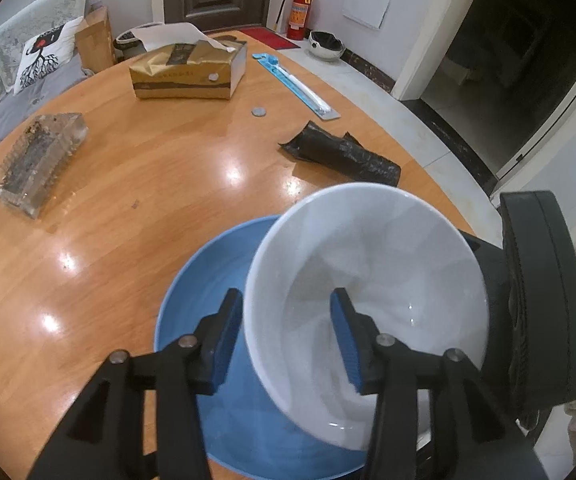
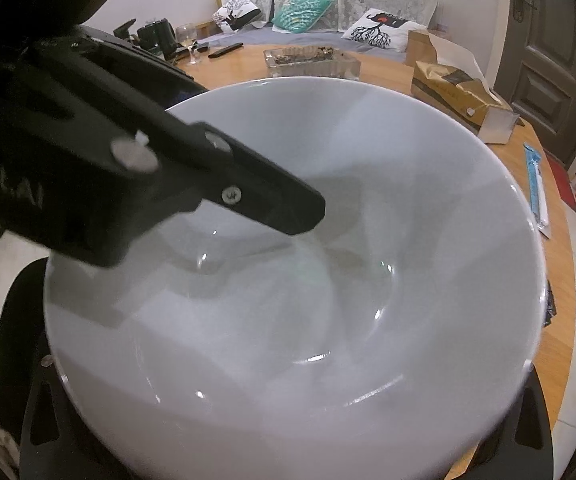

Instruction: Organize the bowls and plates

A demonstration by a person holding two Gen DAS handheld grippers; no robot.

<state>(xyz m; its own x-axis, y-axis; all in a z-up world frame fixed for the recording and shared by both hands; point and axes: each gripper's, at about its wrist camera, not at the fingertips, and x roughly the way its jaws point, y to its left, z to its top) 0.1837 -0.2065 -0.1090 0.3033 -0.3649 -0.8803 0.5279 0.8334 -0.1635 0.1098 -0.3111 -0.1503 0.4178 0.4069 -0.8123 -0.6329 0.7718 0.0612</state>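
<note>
My left gripper [image 1: 286,340] straddles the near rim of the white bowl [image 1: 388,256], jaws spread, neither blue pad pressing on it. The bowl tilts over the blue plate [image 1: 192,280] on the round wooden table [image 1: 136,184]. From my right wrist view the bowl fills everything; I cannot tell how the right gripper's jaws stand
</note>
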